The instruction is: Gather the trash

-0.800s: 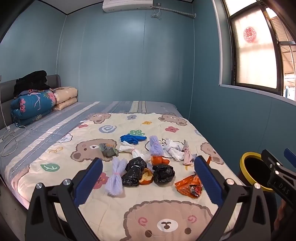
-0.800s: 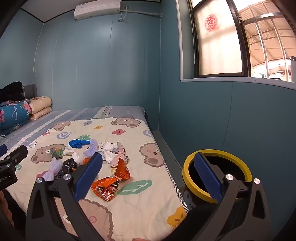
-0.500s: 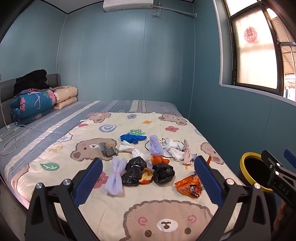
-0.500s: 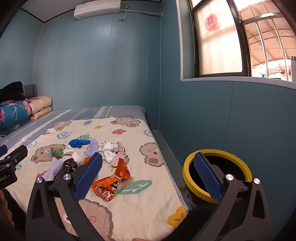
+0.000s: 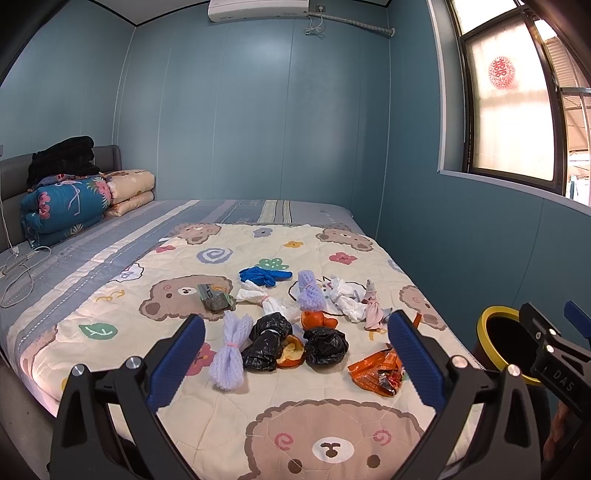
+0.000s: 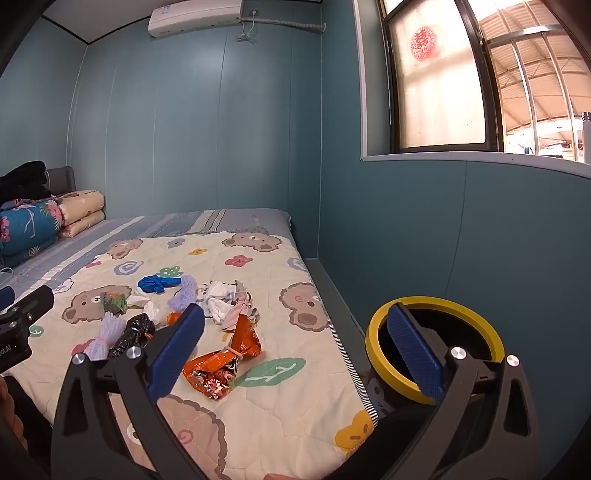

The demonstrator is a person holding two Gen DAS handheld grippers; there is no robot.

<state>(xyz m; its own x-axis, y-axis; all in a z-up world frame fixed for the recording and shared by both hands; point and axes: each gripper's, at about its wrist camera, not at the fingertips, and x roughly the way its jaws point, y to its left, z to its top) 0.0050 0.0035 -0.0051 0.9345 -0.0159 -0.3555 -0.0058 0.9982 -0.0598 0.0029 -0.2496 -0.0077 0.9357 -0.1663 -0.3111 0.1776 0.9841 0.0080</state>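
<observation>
Room: blue-panelled walls, an air conditioner (image 5: 258, 9) high on the far wall, a window (image 6: 439, 79) with a red paper cutting on the right-hand wall.
Bed: a bed (image 5: 92, 254) with a striped sheet fills the floor; a cream bear-print quilt (image 5: 321, 439) covers its near half.
Bedding: folded blankets (image 5: 62, 206) and a dark garment sit stacked at the headboard end, well apart from the trash.
Trash: a loose cluster lies mid-quilt, nothing lifted.
Foam nets: one lilac foam net (image 5: 229, 356) lies at the near left of the cluster, a second lilac net (image 5: 311, 295) farther back.
Black bags: two knotted black bags (image 5: 266, 343) (image 5: 325, 345) sit side by side with orange peel (image 5: 291, 356) between them.
Wrapper: an orange snack wrapper (image 6: 221, 363) lies at the near right of the cluster, towards the bed's edge.
Other bits: a blue glove (image 5: 263, 276), crumpled white tissues (image 5: 347, 299) and a small green packet (image 5: 215, 297) lie behind.
Bin: a black bin with a yellow rim (image 6: 436, 345) stands on the floor just beside the bed's right edge, its mouth open upward.
Left tongs: the left tongs (image 5: 295, 360) hover over the near quilt, spread wide, holding nothing.
Right tongs: the right tongs (image 6: 295, 354) are equally wide and empty, one blue pad over the quilt, the other in front of the bin's mouth.
</observation>
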